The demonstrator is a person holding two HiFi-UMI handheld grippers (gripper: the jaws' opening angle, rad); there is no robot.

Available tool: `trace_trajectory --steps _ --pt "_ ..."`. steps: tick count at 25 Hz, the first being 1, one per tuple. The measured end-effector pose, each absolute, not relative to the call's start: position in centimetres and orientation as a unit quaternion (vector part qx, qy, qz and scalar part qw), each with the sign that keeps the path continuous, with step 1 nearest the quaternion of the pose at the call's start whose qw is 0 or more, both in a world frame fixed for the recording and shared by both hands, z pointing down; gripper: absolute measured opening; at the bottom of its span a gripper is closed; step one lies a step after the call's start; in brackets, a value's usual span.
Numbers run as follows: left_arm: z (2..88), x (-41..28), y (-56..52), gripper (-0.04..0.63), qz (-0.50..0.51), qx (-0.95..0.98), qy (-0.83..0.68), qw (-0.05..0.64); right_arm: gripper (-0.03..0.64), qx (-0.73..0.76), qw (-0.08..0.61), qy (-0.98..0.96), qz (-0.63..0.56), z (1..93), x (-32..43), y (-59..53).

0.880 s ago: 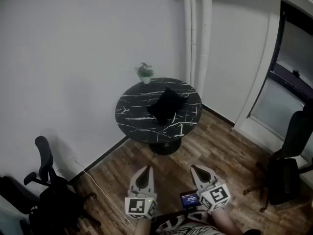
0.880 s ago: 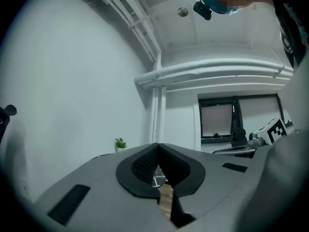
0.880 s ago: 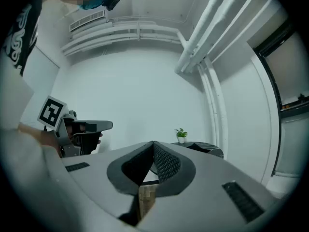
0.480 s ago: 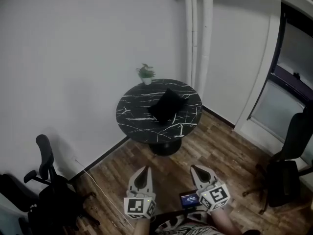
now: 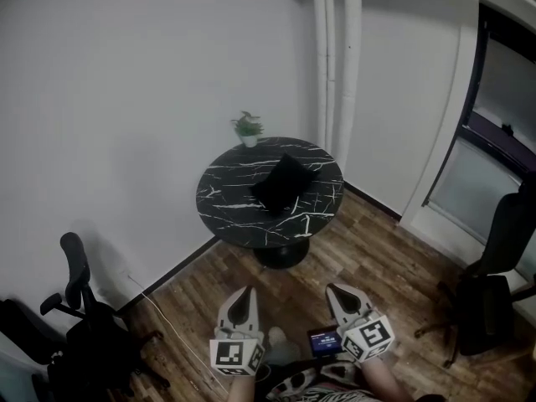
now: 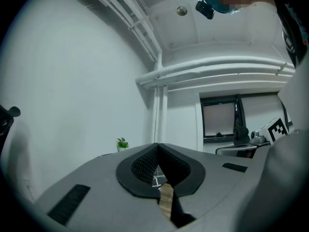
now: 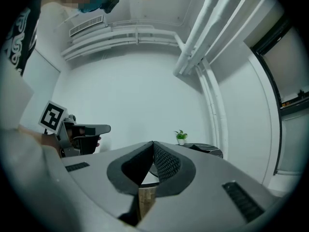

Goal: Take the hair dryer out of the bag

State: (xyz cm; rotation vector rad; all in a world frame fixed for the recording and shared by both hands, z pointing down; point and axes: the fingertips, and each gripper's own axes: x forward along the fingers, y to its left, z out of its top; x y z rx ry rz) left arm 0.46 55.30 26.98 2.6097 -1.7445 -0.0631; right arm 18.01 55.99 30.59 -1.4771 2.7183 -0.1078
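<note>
A flat black bag [image 5: 285, 181] lies on the round black marble table [image 5: 226, 193] across the room; the hair dryer is not visible. My left gripper [image 5: 244, 296] and right gripper [image 5: 337, 292] are held side by side at the bottom of the head view, far short of the table, both shut and empty. In the left gripper view the jaws of that gripper [image 6: 157, 146] meet at the tips, with the table edge behind them. The right gripper [image 7: 153, 144] also shows its jaws touching, and the table [image 7: 205, 150] lies beyond to the right.
A small potted plant [image 5: 247, 127] stands at the table's far edge. An office chair [image 5: 79, 308] is at the lower left, another dark chair [image 5: 494, 266] at the right by the window. White pipes [image 5: 337, 57] run up the wall. Wooden floor [image 5: 368, 258] lies between me and the table.
The view has shifted slightly; the table sits a little lower and left in the picture. Both grippers keep their places and stay shut.
</note>
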Motion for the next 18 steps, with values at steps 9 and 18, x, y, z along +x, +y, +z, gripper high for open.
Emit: trace_trajectory --steps 9,18 --pt "28.3 1.9 49.7 0.011 -0.020 0.839 -0.544 0.006 0.018 -0.508 0.015 0.861 -0.034 31.6 20.9 51.7" --pt "29.5 1.8 38.3 0.011 -0.016 0.845 -0.535 0.015 0.018 -0.527 0.003 0.849 -0.043 32.5 21.0 41.2"
